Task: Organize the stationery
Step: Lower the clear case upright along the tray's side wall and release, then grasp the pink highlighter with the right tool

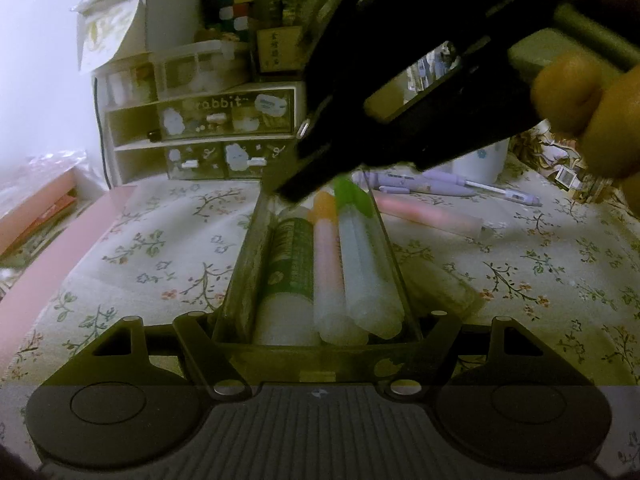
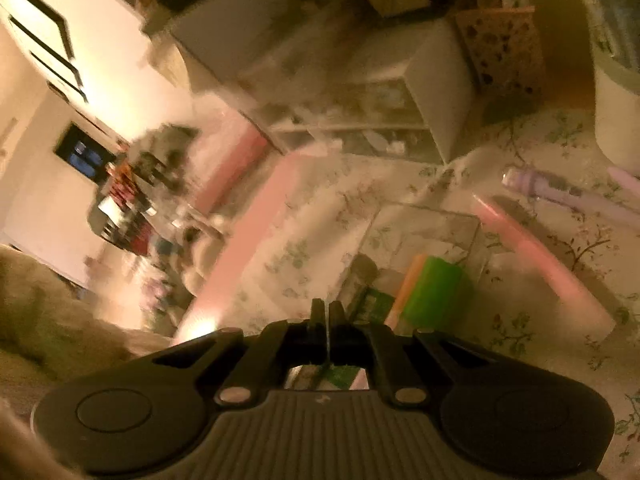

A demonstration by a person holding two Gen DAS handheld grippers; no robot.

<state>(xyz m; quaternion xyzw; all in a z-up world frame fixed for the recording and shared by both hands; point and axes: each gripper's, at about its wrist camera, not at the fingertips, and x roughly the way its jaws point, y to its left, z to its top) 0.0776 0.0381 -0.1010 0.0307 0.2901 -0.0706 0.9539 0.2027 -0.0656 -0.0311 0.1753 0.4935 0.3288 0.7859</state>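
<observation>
A clear plastic pen tray lies lengthwise on the floral cloth. My left gripper is closed around its near end, one finger on each side wall. In the tray lie a green-labelled glue stick, a pink and orange-capped highlighter and a green-capped highlighter. My right gripper is shut and empty; it hangs over the tray's far end, near the green cap. A pink highlighter lies on the cloth to the right of the tray and also shows in the right wrist view.
Purple pens lie behind the pink highlighter, by a white cup. A white drawer organiser with rabbit stickers stands at the back. A pink table edge runs along the left. A pale marker lies right of the tray.
</observation>
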